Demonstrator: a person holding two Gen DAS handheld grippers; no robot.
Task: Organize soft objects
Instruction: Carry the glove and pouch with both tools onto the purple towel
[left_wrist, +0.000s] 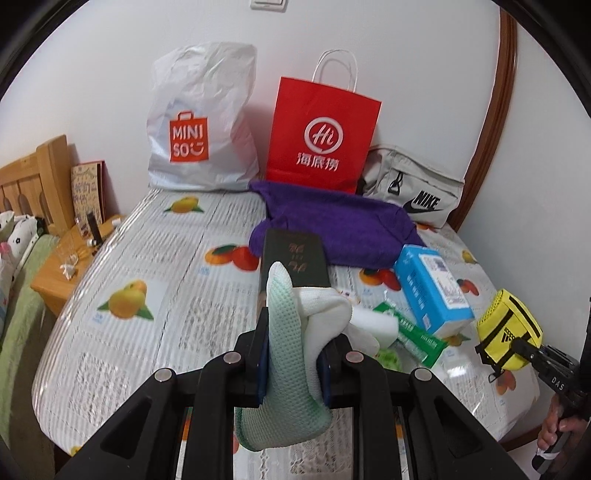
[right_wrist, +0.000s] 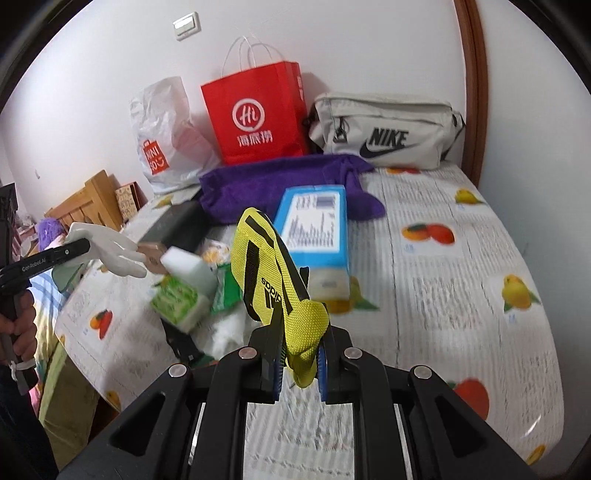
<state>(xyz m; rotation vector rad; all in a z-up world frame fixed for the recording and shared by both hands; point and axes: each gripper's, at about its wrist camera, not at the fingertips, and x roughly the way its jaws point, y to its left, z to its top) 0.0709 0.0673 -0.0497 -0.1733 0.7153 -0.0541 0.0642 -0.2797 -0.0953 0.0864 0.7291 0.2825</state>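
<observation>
The left gripper (left_wrist: 291, 363) is clamped on a white-and-green mesh glove (left_wrist: 286, 369); the right gripper (right_wrist: 300, 369) pinches a yellow fabric Adidas pouch (right_wrist: 269, 273) above the fruit-print table (right_wrist: 461, 266).

White-and-green glove (left_wrist: 291, 343) between the left gripper (left_wrist: 291, 363) fingers (left_wrist: 258, 354) (clamped), above fruit-print table (left_wrist: 147, 258).

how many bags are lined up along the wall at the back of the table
3: the white Miniso plastic bag on the left, the red paper bag in the middle, and the grey Nike bag on the right. Others may be hidden behind them.
</observation>
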